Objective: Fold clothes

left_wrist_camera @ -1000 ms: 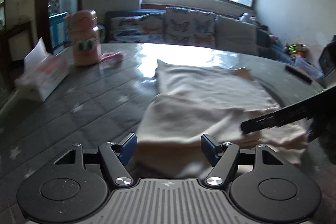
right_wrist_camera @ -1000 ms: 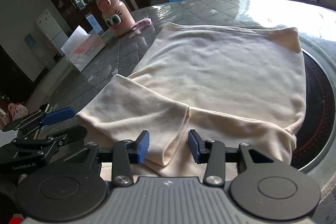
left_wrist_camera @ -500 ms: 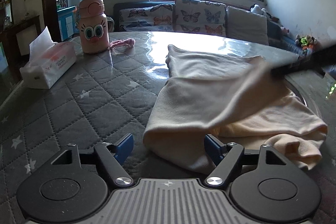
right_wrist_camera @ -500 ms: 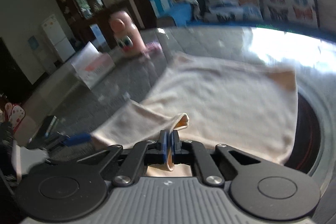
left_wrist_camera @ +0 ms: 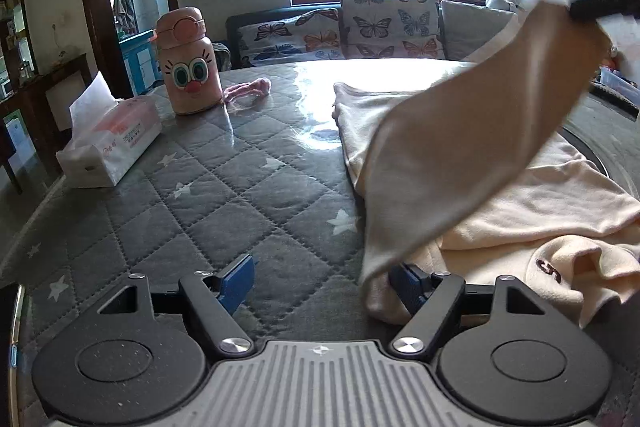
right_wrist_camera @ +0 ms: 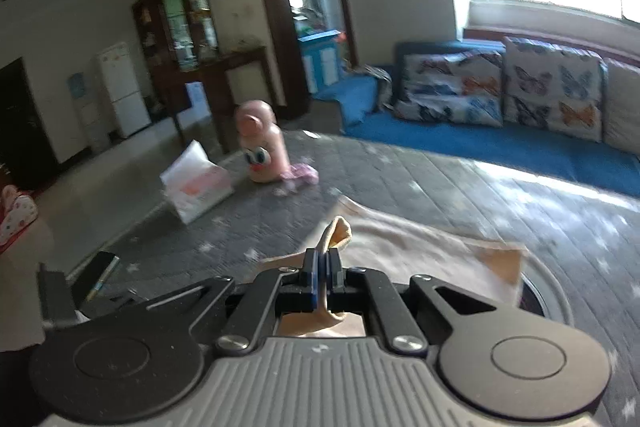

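At far left a tissue box (left_wrist_camera: 108, 143) and pink bottle (left_wrist_camera: 188, 67) stood on the quilted counter (left_wrist_camera: 208, 195). The left gripper (left_wrist_camera: 322, 281) hovered low, jaws apart. The right gripper (right_wrist_camera: 323, 269), jaws clamped on a cream garment (left_wrist_camera: 472, 155), lifted one sleeve off the counter's right side.

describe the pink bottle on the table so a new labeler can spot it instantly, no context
Start at the grey quilted table cover with white stars and look to its far left corner, ahead of the open left claw. There, just right of the white tissue box, stands the pink bottle. It is the only upright thing there, with big cartoon eyes and a red nose.
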### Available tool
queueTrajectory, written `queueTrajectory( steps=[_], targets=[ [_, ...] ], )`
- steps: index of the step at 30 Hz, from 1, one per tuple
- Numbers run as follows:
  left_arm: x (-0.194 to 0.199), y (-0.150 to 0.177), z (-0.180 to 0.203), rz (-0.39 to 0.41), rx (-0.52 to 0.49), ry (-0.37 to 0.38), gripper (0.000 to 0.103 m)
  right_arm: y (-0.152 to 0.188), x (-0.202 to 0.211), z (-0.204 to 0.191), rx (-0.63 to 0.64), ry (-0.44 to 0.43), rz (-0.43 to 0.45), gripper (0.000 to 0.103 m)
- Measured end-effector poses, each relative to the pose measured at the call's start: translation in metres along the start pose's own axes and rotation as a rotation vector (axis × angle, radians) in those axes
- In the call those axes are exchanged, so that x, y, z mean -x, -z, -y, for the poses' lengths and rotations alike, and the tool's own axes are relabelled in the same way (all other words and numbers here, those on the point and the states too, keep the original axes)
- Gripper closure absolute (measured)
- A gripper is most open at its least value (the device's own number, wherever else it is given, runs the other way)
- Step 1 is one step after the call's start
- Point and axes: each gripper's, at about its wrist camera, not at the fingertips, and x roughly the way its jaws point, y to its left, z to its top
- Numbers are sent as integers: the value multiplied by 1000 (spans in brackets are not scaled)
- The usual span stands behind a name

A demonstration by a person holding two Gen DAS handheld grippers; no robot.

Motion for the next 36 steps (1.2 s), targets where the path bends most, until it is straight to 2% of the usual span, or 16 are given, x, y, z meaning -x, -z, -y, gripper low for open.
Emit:
queueTrajectory(
  steps=[9, 12, 14, 17, 21, 26, 29, 31, 36],
  targets=[
    [2, -1, -1, -15, -30, 13, 26, 70, -23, 56, -168, 122, -160, 99],
    [8, -2, -3, -29, -45, 40, 26, 87, -35, 63, -165, 151, -219, 97],
    [15, -3, -6, -26, -55, 54, 26, 92, -35, 66, -167, 163, -228, 96],
    [26, -10, -9, -4, -51, 69, 26, 87, -30, 67, -155, 168, -192, 94],
    [29, -29, -10, 42, -36, 95, 26, 79, -34, 61, -122, 133, -169, 92],
    [7, -51, 6, 70, -34, 160, 30, 77, -57, 53, -72, 106, -178, 92],
    [-11, -61, 17, 60, -33, 197, 42, 79, -67, 55, -60, 111, -190, 92],
    [-24, -66, 21, 46, -27, 217, 58, 81, -70, 59, -66, 117, -202, 92],
    [-47, -68, 29, 10, -53, 236, 73, 83, -62, 61, -53, 116, -208, 91]
  ],
)
